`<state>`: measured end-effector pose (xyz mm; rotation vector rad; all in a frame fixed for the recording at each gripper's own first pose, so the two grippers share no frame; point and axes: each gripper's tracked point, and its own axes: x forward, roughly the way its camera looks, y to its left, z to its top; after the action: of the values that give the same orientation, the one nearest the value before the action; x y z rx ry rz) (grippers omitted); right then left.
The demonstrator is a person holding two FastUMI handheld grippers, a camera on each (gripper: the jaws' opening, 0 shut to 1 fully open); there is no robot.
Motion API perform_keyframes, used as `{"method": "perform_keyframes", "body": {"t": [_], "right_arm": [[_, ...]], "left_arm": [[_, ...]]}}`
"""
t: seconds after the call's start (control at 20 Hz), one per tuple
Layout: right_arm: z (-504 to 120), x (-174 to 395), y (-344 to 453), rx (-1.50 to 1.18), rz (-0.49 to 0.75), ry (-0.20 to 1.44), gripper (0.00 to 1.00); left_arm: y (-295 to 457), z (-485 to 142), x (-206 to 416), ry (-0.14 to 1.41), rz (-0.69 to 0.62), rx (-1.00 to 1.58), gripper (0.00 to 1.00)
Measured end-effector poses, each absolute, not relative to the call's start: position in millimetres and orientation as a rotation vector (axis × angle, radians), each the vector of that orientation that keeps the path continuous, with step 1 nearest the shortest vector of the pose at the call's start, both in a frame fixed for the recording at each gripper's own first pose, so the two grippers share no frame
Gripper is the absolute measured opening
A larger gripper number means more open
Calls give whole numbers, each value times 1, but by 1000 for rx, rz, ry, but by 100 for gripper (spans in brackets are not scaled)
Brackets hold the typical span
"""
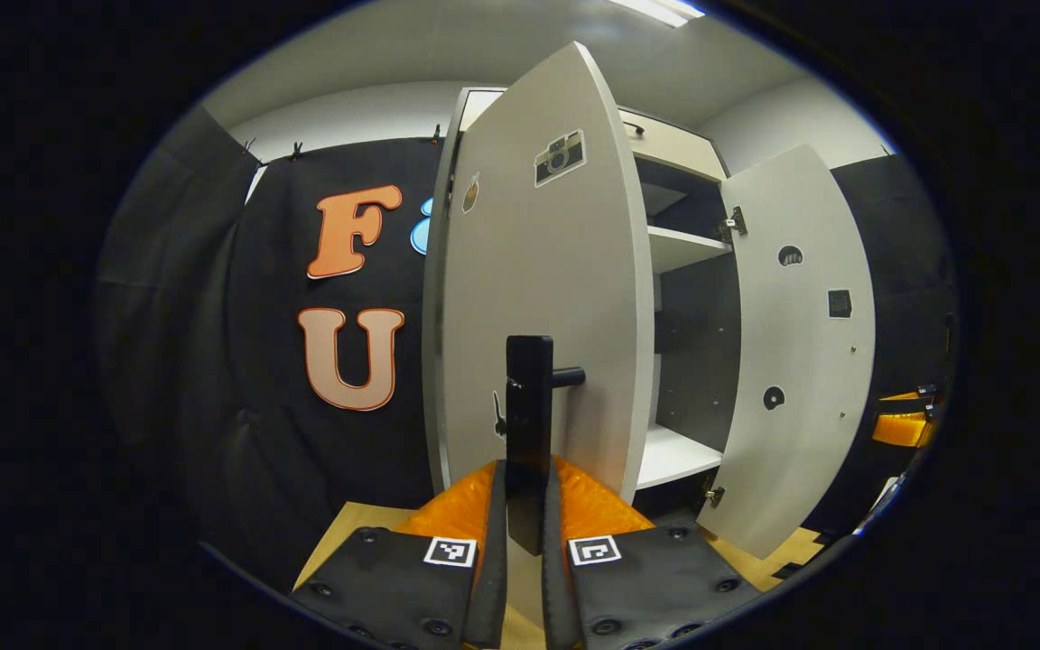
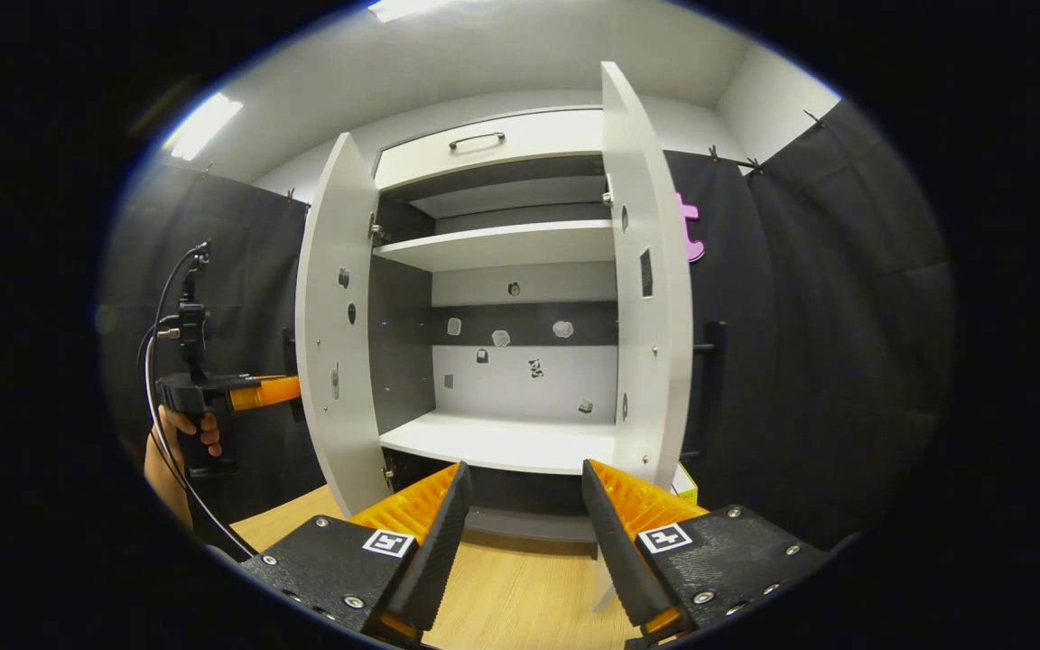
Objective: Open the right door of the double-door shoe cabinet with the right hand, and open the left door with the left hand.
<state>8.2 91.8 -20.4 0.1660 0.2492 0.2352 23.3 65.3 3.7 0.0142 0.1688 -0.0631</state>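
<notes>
While both doors stand open, the left gripper (image 1: 524,506) clamps the left door's handle (image 1: 529,433); the right gripper (image 2: 520,506) gapes.

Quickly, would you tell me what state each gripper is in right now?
Left gripper: shut on the left door's handle.
Right gripper: open, holding nothing, facing the open cabinet.

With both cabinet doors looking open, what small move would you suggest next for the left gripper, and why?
Probably open the left gripper and ease it back off the handle. Its fingers are shut on that bar, while the left door stands swung wide, as does the right door. The right gripper is already open and free, so nothing seems left to pull.
</notes>
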Motion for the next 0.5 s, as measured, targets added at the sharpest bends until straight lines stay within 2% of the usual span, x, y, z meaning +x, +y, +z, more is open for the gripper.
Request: {"method": "perform_keyframes", "body": {"t": [0.1,0.2,0.45,0.5], "right_arm": [[-22,7,94,158,237,248,76],[-19,9,98,170,247,236,75],[-17,5,96,167,267,219,76],[-17,3,94,161,272,212,76]], "left_arm": [[78,3,19,163,-35,28,24],[90,5,18,151,-10,34,19],[127,3,13,136,77,38,19],[141,5,9,130,115,54,16]]}}
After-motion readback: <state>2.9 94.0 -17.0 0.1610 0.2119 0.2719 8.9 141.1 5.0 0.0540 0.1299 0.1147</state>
